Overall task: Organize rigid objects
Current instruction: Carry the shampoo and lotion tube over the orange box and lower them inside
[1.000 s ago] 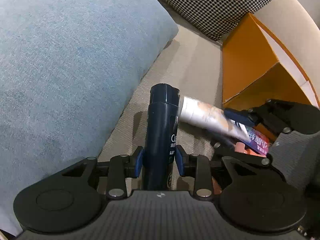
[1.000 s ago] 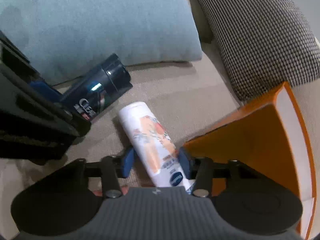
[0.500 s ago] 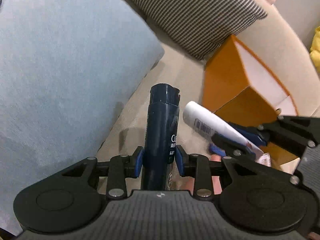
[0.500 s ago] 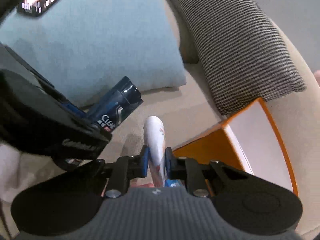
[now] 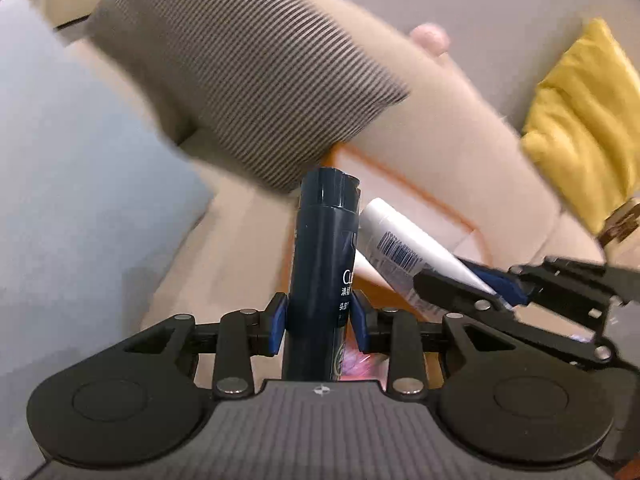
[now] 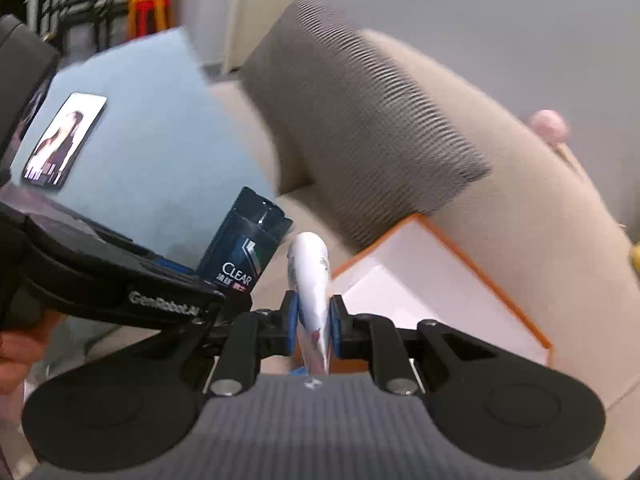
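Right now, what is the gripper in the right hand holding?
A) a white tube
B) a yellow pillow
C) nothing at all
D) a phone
A: the right gripper has its blue fingers pressed against both sides of the white tube.

Both fisheye views were evenly lit by soft indoor light, with no hard shadows. Motion blur smeared the striped cushion [image 5: 256, 80], the sofa back [image 5: 460, 148] and the orange box [image 6: 440, 280]. The gripper bodies and held bottles stayed sharp. A small glint marked the dark bottle [image 6: 244, 240]. Edges curved and darkened at the corners.
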`<state>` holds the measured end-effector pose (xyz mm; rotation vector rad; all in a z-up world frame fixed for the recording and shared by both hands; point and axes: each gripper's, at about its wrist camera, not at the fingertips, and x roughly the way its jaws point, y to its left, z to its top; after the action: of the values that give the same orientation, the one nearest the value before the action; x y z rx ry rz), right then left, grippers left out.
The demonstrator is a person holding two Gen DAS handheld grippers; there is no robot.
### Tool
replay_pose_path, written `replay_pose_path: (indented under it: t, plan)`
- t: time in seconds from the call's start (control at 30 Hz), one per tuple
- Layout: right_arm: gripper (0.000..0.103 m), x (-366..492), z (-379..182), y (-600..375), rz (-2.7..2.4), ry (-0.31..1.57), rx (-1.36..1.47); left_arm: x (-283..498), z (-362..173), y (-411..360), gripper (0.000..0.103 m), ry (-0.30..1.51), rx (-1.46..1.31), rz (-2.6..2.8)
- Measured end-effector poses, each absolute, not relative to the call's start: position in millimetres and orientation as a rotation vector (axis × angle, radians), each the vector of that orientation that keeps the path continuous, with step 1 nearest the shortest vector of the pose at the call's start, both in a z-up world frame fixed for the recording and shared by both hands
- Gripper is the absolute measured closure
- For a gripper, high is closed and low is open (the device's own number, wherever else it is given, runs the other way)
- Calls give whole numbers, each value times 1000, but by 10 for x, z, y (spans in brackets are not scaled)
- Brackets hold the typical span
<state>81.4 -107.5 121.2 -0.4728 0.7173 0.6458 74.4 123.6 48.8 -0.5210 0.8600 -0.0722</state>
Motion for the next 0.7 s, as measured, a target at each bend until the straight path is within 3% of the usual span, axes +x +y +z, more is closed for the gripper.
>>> replay_pose_path:
  t: [0.33,0.7]
  plan:
    - [87,1563,1345,-1710,452,753,-247,1750,860,680,65,846,-412,-269]
    - [87,2434,429,-2122,297,973,-112,2479,112,274,65,1054,-365,-349]
